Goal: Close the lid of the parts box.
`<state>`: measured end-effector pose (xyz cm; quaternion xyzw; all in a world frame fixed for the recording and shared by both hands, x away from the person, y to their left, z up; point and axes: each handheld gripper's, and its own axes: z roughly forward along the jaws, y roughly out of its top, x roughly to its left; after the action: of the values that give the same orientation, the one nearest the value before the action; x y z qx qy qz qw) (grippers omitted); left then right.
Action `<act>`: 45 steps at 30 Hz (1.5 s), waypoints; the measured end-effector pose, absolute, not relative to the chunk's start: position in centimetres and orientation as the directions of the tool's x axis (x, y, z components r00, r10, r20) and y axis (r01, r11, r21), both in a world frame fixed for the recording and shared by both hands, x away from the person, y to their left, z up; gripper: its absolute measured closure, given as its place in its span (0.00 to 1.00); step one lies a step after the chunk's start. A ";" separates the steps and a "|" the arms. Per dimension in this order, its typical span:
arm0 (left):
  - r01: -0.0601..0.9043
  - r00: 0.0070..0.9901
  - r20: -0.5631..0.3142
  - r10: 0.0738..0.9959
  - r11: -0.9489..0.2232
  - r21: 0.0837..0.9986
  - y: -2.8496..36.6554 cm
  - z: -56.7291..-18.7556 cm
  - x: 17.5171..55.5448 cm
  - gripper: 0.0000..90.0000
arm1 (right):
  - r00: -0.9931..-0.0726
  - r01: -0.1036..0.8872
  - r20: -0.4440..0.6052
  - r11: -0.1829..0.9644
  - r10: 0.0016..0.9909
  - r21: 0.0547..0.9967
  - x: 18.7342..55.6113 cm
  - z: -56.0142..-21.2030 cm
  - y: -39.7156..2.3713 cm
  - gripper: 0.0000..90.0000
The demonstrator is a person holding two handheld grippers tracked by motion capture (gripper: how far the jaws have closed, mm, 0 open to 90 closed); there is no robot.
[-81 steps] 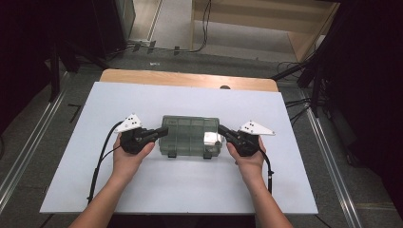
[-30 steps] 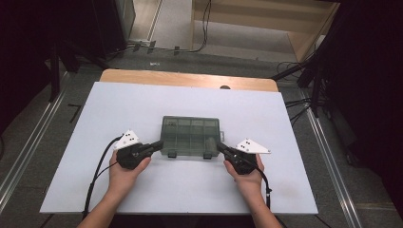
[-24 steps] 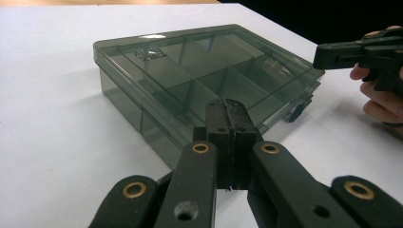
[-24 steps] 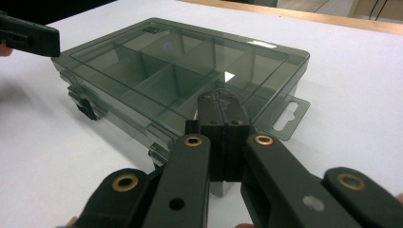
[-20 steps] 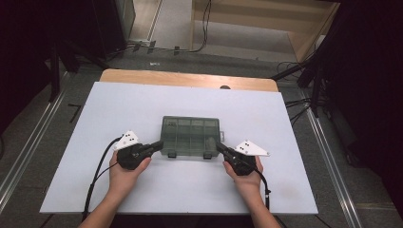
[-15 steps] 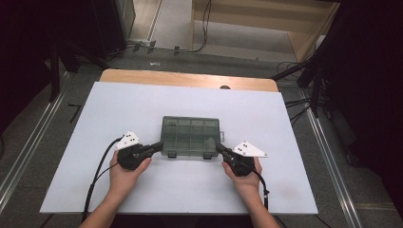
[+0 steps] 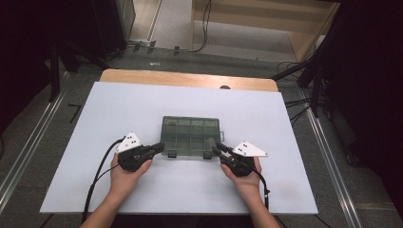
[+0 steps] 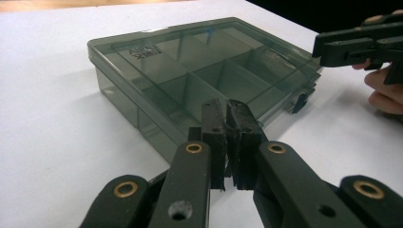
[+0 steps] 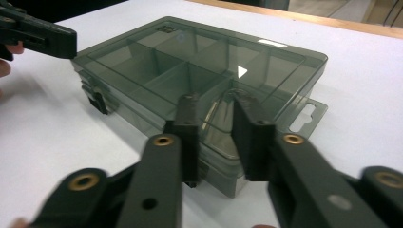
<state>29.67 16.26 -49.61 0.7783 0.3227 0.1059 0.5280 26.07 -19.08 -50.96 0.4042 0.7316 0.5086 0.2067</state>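
A dark, see-through compartment box (image 7: 191, 135) lies shut in the middle of the white tabletop (image 7: 142, 104), with two small latches on its near edge. My left gripper (image 7: 161, 146) points at the box's near left corner; in the left gripper view (image 8: 226, 105) its jaws are shut with only a slit between them and nothing held. My right gripper (image 7: 215, 148) points at the near right corner. Its jaws have just been opening; in the right gripper view (image 9: 216, 99) they stand apart in front of the box (image 9: 190, 57), with nothing gripped.
A wooden table edge (image 7: 190, 78) runs behind the white top. Metal rails (image 7: 28, 152) flank the table, and cables lie on the floor beyond. A black cable (image 7: 95, 175) trails from the left gripper toward the near edge.
Since the earliest frame both hands have drawn back from the box's sides to its near corners. Over the last second the hands and the box stay in place.
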 end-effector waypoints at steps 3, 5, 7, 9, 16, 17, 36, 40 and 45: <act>0.378 0.777 -0.172 0.605 -0.230 0.897 16.3 -49.5 29.5 0.91 | -0.592 0.378 0.118 0.146 0.797 0.914 26.0 -50.8 -19.2 0.65; 0.368 0.784 -0.170 0.598 -0.227 0.902 16.3 -49.3 29.4 0.88 | -0.589 0.376 0.119 0.141 0.799 0.916 25.9 -50.6 -19.3 0.59; 0.366 0.786 -0.175 0.592 -0.218 0.905 16.3 -49.3 29.3 0.83 | -0.589 0.372 0.123 0.133 0.799 0.919 25.9 -50.5 -19.4 0.53; 0.366 0.788 -0.179 0.590 -0.214 0.906 16.4 -49.2 29.2 0.78 | -0.590 0.368 0.121 0.132 0.798 0.920 25.8 -50.3 -19.5 0.48; 0.358 0.776 -0.166 0.609 -0.208 0.910 16.5 -48.6 28.9 0.54 | -0.593 0.361 0.123 0.126 0.796 0.924 25.5 -50.0 -20.0 0.27; 0.357 0.777 -0.167 0.607 -0.207 0.911 16.6 -48.6 28.9 0.52 | -0.590 0.359 0.122 0.124 0.798 0.925 25.5 -49.9 -20.1 0.25; 0.339 0.779 -0.160 0.606 -0.193 0.921 18.5 -48.3 27.9 0.00 | -0.568 0.358 0.132 0.099 0.813 0.929 24.7 -49.5 -21.4 0.00; 0.334 0.775 -0.157 0.612 -0.186 0.924 19.2 -48.2 27.7 0.00 | -0.558 0.355 0.131 0.093 0.820 0.930 24.5 -49.5 -21.9 0.00; 0.330 0.774 -0.151 0.615 -0.188 0.925 19.9 -48.0 27.3 0.00 | -0.548 0.358 0.131 0.089 0.826 0.930 23.9 -49.6 -22.5 0.00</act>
<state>27.29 19.91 -48.03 0.7599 0.3111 0.1283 0.5561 23.92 -22.51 -49.57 0.4206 0.7038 0.5277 0.2220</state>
